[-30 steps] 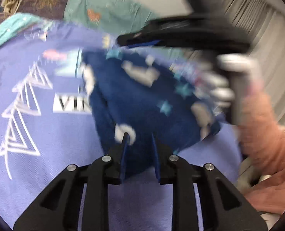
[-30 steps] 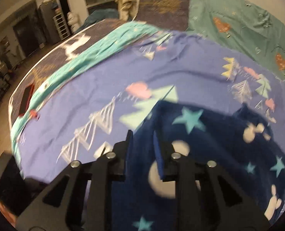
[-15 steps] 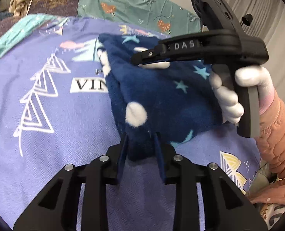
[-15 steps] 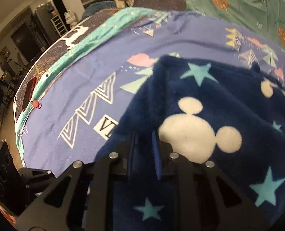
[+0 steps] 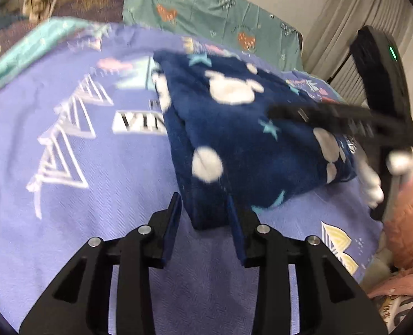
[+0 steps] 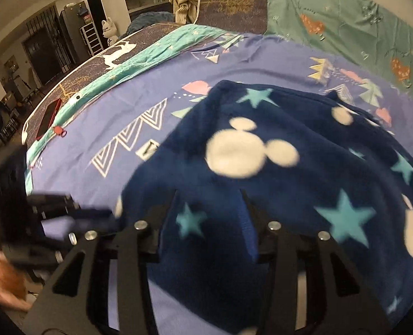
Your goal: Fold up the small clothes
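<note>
A small navy fleece garment (image 5: 242,139) with white mouse heads and teal stars lies folded over on the purple bedspread (image 5: 94,195). My left gripper (image 5: 203,209) is open, its jaws on either side of the garment's near corner without pinching it. My right gripper (image 6: 209,212) is open too, with the fleece (image 6: 276,173) lying between and under its jaws. The right gripper also shows in the left wrist view (image 5: 345,122), blurred, over the garment's right side. The left gripper shows in the right wrist view (image 6: 53,212) at the left edge.
The purple bedspread with tree prints covers the bed. A teal sheet (image 6: 359,19) lies at the far end and a teal-edged dark quilt (image 6: 117,64) along the left. A red phone (image 6: 48,117) lies near the bed's left edge. Curtains (image 5: 373,14) hang at the right.
Both grippers have opened and let go of the garment, which was held half a second ago. The garment now rests folded on the bedspread. The right gripper has drawn back to the right.
</note>
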Demonstrator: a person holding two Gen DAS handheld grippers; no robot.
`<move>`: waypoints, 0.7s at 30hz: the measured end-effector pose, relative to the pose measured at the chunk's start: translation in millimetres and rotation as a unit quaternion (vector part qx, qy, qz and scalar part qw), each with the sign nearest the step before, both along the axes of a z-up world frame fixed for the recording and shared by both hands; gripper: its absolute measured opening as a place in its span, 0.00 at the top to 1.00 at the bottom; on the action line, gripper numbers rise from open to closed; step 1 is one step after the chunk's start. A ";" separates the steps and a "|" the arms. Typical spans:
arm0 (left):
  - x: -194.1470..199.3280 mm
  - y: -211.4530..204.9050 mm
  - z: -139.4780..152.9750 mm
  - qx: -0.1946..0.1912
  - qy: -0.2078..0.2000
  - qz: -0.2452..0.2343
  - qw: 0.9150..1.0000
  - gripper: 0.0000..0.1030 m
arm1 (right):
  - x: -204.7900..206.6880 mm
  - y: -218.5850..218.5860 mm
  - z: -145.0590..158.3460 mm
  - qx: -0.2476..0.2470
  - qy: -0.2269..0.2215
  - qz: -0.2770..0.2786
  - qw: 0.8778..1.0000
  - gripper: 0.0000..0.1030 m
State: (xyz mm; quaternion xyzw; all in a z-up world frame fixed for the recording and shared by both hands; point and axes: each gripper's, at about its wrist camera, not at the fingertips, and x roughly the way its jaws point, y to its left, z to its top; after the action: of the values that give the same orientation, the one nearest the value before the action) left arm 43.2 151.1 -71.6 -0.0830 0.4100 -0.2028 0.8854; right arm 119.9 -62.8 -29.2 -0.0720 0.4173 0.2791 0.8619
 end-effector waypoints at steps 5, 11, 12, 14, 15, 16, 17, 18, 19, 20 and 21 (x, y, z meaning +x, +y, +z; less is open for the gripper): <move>2.0 -12.8 26.4 -0.010 -0.044 -0.021 0.999 0.65 | -33.6 -57.5 -5.0 0.040 0.004 -0.071 0.997 0.58; 33.1 -42.1 5.6 0.024 -0.020 -0.041 0.999 0.59 | -48.0 -99.9 -31.5 0.073 0.040 -0.152 0.985 0.69; 37.6 -43.5 -2.8 0.023 -0.009 -0.041 0.999 0.59 | -48.8 -100.1 -38.3 0.073 0.047 -0.156 0.984 0.69; 38.3 -44.2 -5.5 0.018 -0.016 -0.043 0.999 0.58 | -53.4 -94.0 -39.8 0.062 0.032 -0.158 0.985 0.68; 38.4 -44.2 -4.5 0.019 -0.017 -0.043 0.999 0.58 | -54.8 -88.9 -39.2 0.049 0.025 -0.156 0.986 0.67; 37.7 -44.0 -4.1 0.020 -0.016 -0.043 0.999 0.58 | -55.7 -86.6 -39.2 0.046 0.022 -0.154 0.987 0.60; 37.5 -44.4 -4.3 0.023 -0.015 -0.043 0.999 0.58 | -56.1 -85.1 -40.0 0.047 0.021 -0.149 0.987 0.54; 36.8 -45.1 -4.4 0.027 -0.015 -0.043 0.999 0.57 | -55.6 -83.2 -40.6 0.047 0.021 -0.145 0.988 0.51; 35.8 -45.5 -3.7 0.030 -0.015 -0.042 0.999 0.57 | -56.4 -83.2 -41.8 0.047 0.021 -0.142 0.988 0.45; 35.5 -46.1 -3.9 0.032 -0.016 -0.042 0.999 0.56 | -55.9 -80.4 -42.1 0.046 0.021 -0.137 0.989 0.38; 35.3 -46.7 -4.0 0.032 -0.016 -0.041 0.999 0.55 | -56.4 -78.7 -42.5 0.045 0.021 -0.131 0.990 0.34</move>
State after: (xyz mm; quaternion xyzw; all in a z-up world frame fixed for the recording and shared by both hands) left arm 78.5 104.4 -75.6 -0.0346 0.4054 -0.2266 0.8849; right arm 63.5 -141.5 -71.7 0.0278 0.4279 0.1840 0.8845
